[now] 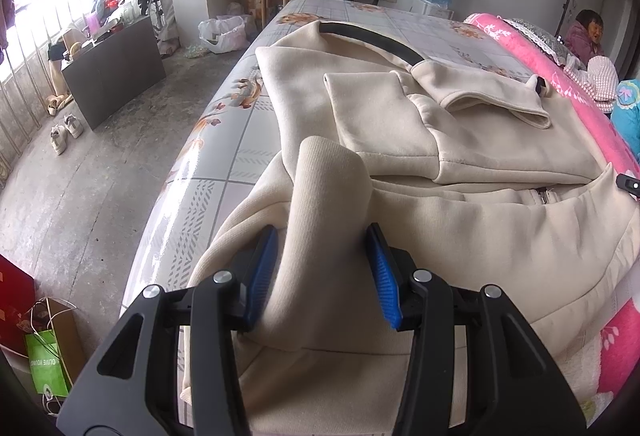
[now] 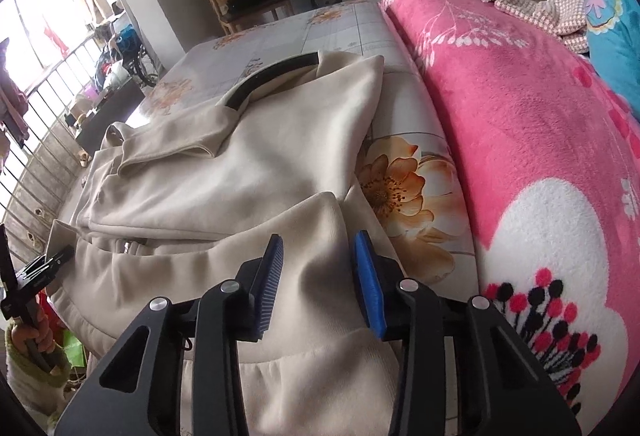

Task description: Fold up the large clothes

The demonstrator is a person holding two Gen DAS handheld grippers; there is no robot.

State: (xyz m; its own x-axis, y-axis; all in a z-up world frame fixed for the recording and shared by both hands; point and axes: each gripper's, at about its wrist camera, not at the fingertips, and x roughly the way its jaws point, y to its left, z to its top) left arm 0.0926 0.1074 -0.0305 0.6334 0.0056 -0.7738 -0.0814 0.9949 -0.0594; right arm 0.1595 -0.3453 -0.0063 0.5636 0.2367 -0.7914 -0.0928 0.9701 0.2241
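A cream zip-up jacket with a black collar band (image 1: 460, 172) lies on the bed, its sleeves folded across the body. It also shows in the right wrist view (image 2: 240, 172). My left gripper (image 1: 326, 236) has its blue pads around a raised fold of the jacket's ribbed hem, with a small gap on the right pad. My right gripper (image 2: 318, 240) has its blue pads around a raised fold of the hem at the jacket's other corner. Both hold the near edge lifted off the bed. The left gripper also shows at the left edge of the right wrist view (image 2: 36, 276).
The bed (image 1: 224, 140) has a floral sheet. A pink flowered blanket (image 2: 520, 108) lies along its right side, with pillows and a seated person (image 1: 588, 36) beyond. A dark cabinet (image 1: 116, 68), shoes (image 1: 66, 132) and bags (image 1: 52, 356) stand on the floor left.
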